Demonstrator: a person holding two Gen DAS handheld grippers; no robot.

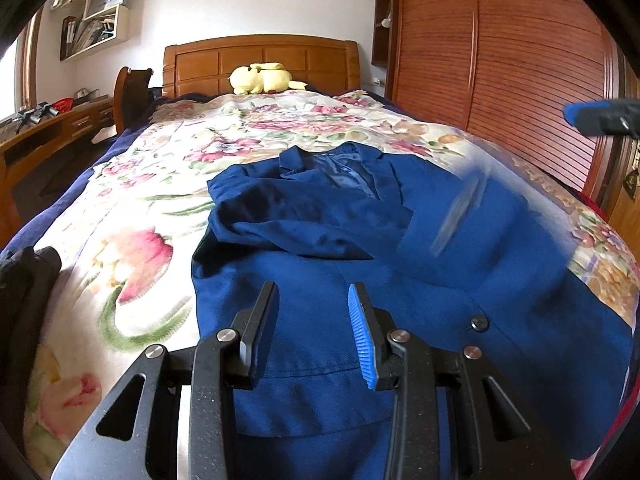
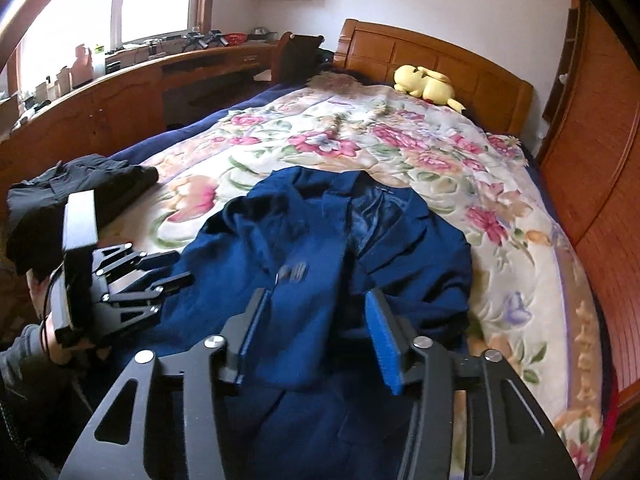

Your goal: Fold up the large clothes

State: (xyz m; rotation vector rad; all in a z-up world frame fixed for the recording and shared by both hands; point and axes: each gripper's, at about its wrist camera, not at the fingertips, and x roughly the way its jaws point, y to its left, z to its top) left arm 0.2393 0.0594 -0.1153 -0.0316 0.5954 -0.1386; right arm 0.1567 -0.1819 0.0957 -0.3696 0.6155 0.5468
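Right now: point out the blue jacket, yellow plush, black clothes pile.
blue jacket (image 2: 416, 240), right wrist view, right shoulder panel.
yellow plush (image 2: 426, 85), right wrist view, body.
black clothes pile (image 2: 48, 196), right wrist view, top fold.

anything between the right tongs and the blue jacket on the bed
Nothing visible does. The right tongs hang open directly over the blue jacket, with only cloth showing between the fingers. The black garment lies off to the side on the floral blanket, and the left tongs stand open over the jacket's lower part.

Bed (image 2: 520, 248), floral cover: blue jacket (image 2: 320, 260), black garment (image 2: 80, 188), yellow plush (image 2: 424, 84).
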